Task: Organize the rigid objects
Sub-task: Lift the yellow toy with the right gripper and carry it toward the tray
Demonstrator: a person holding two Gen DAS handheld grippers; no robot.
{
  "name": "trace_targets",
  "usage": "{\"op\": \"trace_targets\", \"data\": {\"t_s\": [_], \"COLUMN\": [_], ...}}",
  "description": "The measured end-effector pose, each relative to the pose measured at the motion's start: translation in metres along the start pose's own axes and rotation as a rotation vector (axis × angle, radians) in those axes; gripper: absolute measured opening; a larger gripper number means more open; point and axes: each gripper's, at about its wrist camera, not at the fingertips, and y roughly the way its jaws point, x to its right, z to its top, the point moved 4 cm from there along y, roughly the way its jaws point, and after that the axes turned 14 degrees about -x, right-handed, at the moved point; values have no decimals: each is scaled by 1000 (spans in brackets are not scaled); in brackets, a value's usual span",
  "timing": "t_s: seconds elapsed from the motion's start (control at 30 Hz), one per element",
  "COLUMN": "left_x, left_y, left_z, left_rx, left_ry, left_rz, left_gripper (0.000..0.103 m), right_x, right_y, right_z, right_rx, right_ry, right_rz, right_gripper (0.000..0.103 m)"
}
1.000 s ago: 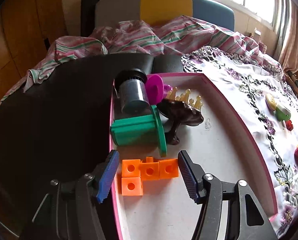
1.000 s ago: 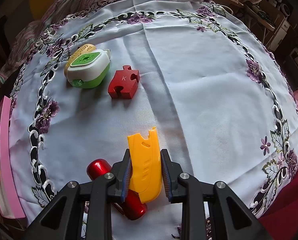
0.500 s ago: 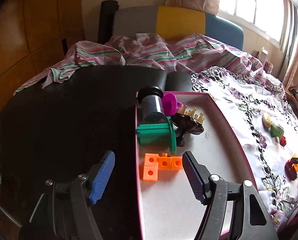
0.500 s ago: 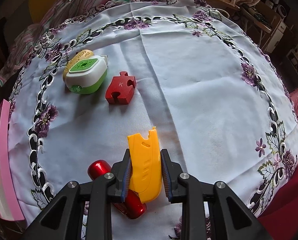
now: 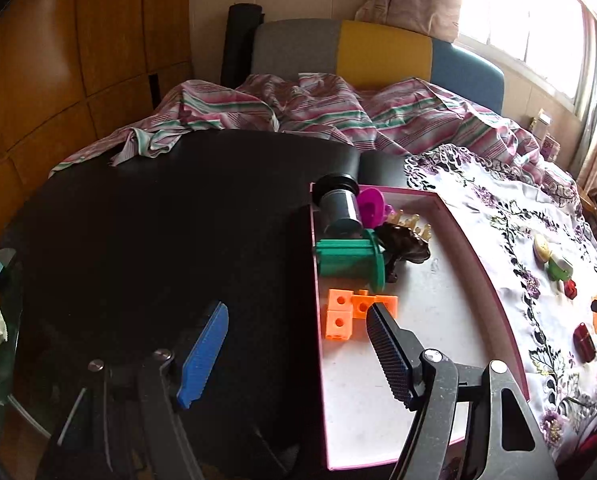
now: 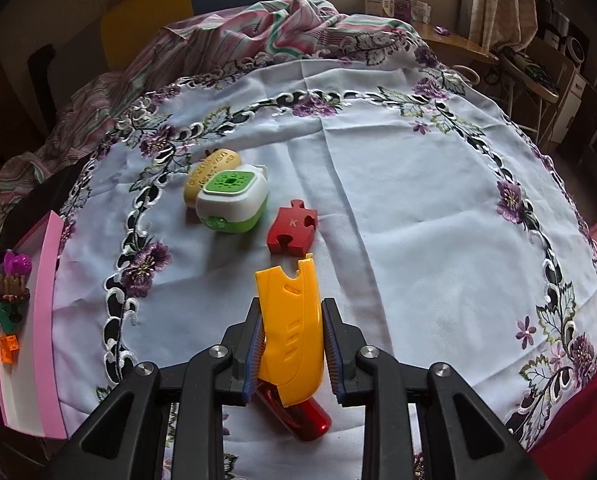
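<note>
Pink tray [image 5: 478, 248] already holds a handful of things: orange blocks [image 5: 346, 312], green spool [image 5: 350, 260], dark jar [image 5: 338, 210], a magenta piece [image 5: 372, 208] and a brown figure [image 5: 404, 240], all bunched at its far end, near end bare. Left on the white cloth [image 6: 378, 184]: green-white case [image 6: 232, 200] touching a yellow oval [image 6: 210, 174] behind it, red puzzle piece [image 6: 292, 226] just beside, red cylinder [image 6: 298, 416]. So roughly half sorted, as a guess (can't see what else may lie out of view).

Right gripper [image 6: 292, 346] is clamped on the yellow piece [image 6: 294, 328], pads pressing both long sides, piece sticking out forward past the tips. It looks lifted clear of the cloth; the cylinder lies below and behind it, not gripped. Tray sits well to the left in the right wrist view, so a carry across is what's left for this item.

Left gripper [image 5: 294, 348] holds nothing; its jaws have just been opening and stand moderately wide. The tray's left wall falls between them in the picture, blocks just past the right pad, not touched.
</note>
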Motion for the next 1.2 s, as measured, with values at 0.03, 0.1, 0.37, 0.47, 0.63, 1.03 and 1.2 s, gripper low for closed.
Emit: {"op": "trace_targets", "data": {"t_s": [0.03, 0.1, 0.37, 0.47, 0.63, 1.03, 1.2], "left_x": [-2, -6, -21, -24, -31, -40, -45], "left_y": [0, -1, 1, 1, 1, 2, 2], "left_z": [0, -2, -5, -7, -9, -11, -12], "left_rx": [0, -1, -9, -13, -16, -22, -22], "left_ry": [-4, -10, -38, -42, -57, -83, -93], "left_rz": [1, 5, 18, 23, 24, 30, 35], "left_gripper": [73, 73, 73, 73, 73, 72, 73], "right_x": [-4, -13, -56, -73, -103, -206, -247], "right_y": [-2, -4, -6, -9, -17, -28, -24], "right_z": [0, -1, -8, -10, -14, -44, -64], "right_rx": [8, 20, 27, 31, 37, 21, -14], "right_ry": [-17, -56, -179, -210, -266, -462, -540], "right_rz": [9, 22, 61, 82, 125, 272, 331], "right_gripper": [27, 27, 27, 27, 27, 27, 27]}}
